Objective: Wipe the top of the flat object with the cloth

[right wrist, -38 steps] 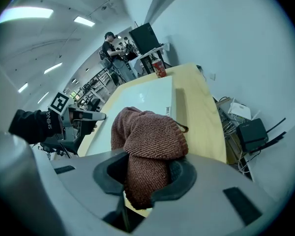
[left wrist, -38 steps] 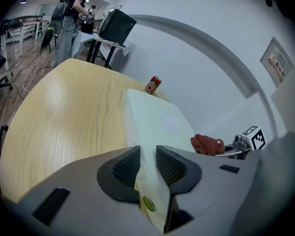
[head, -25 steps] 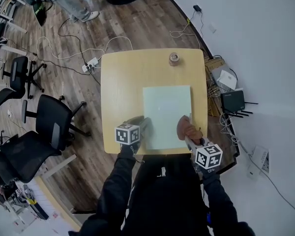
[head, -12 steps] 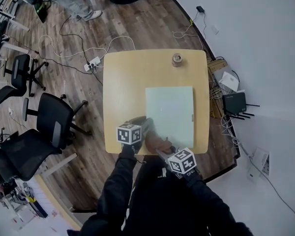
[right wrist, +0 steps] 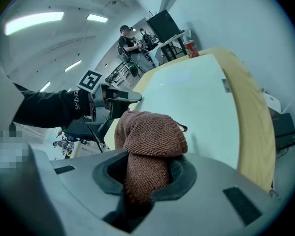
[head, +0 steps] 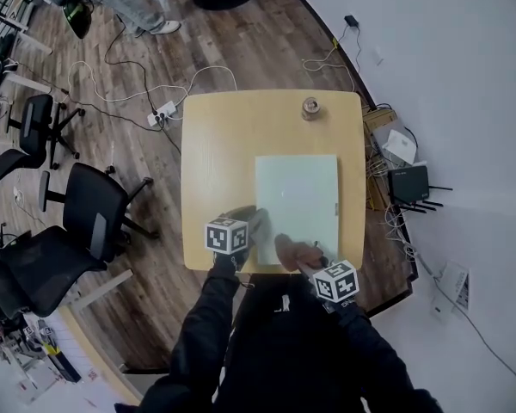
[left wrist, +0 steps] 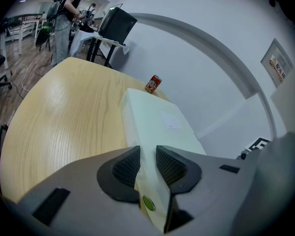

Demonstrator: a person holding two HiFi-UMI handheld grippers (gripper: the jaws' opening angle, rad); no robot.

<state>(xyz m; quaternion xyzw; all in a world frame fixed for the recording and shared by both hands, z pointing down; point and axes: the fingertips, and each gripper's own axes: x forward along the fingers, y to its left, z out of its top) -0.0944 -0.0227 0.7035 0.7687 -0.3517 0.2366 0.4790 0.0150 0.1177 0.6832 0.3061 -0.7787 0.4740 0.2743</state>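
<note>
A pale green flat box lies on the right half of the wooden table. My left gripper is at the box's near left corner. In the left gripper view its jaws are shut on that edge of the box. My right gripper is shut on a brown terry cloth. The cloth rests on the box's near edge, just right of the left gripper. In the right gripper view the cloth bulges out between the jaws over the box top.
A small can stands near the table's far edge, beyond the box. Office chairs stand left of the table, with cables and a power strip on the floor. Boxes and a router lie to the right by the wall.
The right gripper carried the cloth from the box's near right part leftward along the near edge, then slightly back to the right. The left gripper stayed clamped on the corner.
</note>
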